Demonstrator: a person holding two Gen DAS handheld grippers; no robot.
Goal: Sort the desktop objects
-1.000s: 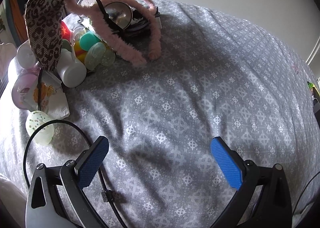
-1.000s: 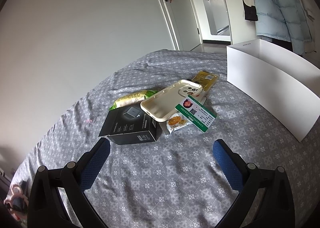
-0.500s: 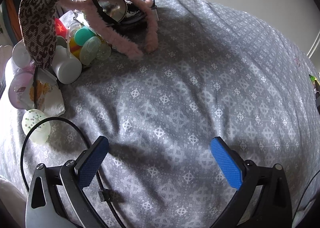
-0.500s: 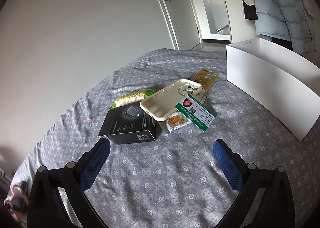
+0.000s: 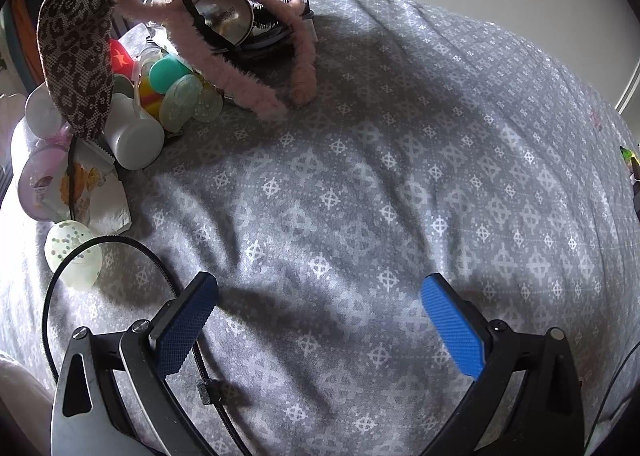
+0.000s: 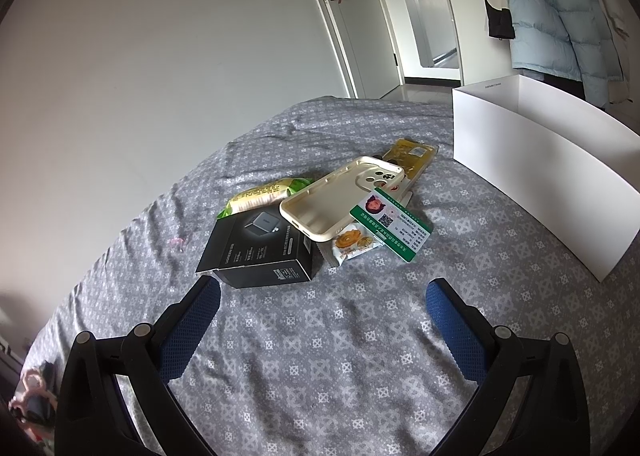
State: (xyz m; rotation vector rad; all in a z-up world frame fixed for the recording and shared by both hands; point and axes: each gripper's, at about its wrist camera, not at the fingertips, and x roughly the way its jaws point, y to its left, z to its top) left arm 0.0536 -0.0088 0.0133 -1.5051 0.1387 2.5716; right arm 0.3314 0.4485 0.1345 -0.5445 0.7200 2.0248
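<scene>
Both the left gripper (image 5: 320, 316) and right gripper (image 6: 322, 320) hover spread and empty; grabbing the cream phone case (image 6: 340, 193) risks dragging the green card (image 6: 394, 221) resting on its edge.

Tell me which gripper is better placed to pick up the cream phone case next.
Right. The right gripper is open and faces the phone case just ahead; the left gripper faces bare bedspread, with no case in view.

Print on the black box (image 6: 260, 252), the green-edged card (image 6: 394, 224) and the round tin (image 5: 224, 17) is too small to read.
</scene>
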